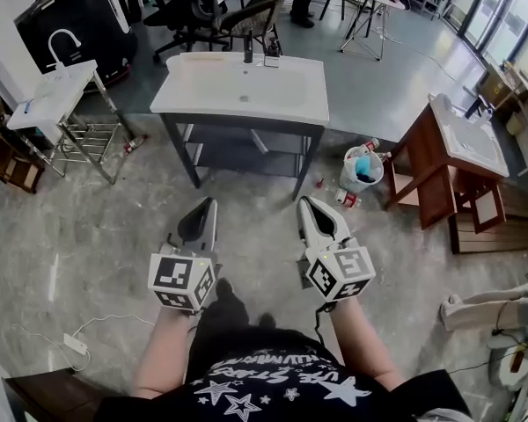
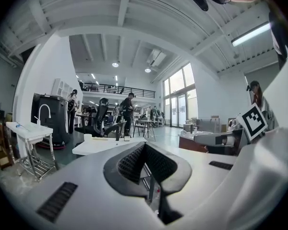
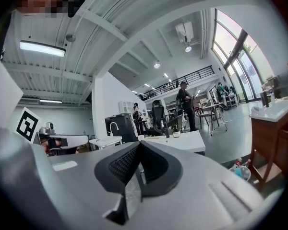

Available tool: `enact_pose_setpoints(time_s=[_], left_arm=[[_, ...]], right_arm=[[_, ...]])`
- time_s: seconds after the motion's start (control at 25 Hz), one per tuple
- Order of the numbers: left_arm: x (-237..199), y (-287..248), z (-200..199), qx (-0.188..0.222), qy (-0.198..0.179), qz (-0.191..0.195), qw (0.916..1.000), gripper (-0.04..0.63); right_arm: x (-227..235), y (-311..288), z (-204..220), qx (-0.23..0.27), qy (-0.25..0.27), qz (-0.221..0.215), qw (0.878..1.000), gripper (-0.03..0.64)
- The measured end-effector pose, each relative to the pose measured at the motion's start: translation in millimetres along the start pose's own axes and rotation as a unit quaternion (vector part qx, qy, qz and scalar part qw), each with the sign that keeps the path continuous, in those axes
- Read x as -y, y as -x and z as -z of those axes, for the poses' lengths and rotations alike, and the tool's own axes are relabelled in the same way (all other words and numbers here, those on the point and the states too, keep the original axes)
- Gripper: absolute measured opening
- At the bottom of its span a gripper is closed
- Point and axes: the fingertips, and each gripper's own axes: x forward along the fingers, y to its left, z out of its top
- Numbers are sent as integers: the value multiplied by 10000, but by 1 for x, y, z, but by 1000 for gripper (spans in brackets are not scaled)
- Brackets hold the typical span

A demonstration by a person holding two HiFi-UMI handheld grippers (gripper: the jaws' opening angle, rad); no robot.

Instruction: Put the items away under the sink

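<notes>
The white sink vanity [image 1: 242,86] stands ahead on a dark frame with a lower shelf [image 1: 246,155]. To its right, a white bucket [image 1: 363,167] holds a blue item, and small bottles [image 1: 345,199] lie on the floor beside it. My left gripper [image 1: 202,209] and right gripper [image 1: 312,207] are held level side by side, short of the vanity, both shut with nothing in them. In the left gripper view, the left gripper [image 2: 145,146] points at the sink top [image 2: 105,145]. The right gripper [image 3: 140,145] faces the sink top [image 3: 182,142] too, with the bucket [image 3: 240,171] low at the right.
A small sink on a metal stand [image 1: 57,95] is at the left. A wooden vanity with a basin [image 1: 458,148] stands at the right. Office chairs [image 1: 246,16] sit behind the sink. A white cable and plug [image 1: 75,341] lie on the floor near my left.
</notes>
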Motion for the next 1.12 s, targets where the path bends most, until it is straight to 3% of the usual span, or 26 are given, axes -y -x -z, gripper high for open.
enact_pose_setpoints(time_s=[0.24, 0.68, 1.12], left_arm=[[-43, -10, 11, -50, 152, -72, 9998, 9], [-135, -85, 1, -90, 173, 408, 9990, 9], [-179, -131, 9, -256, 203, 853, 9958, 9]], right_arm=[[-28, -29, -15, 597, 423, -269, 9970, 3], [4, -141, -11, 238, -1, 780, 9967, 3], [17, -176, 19, -102, -88, 1370, 9905, 3]])
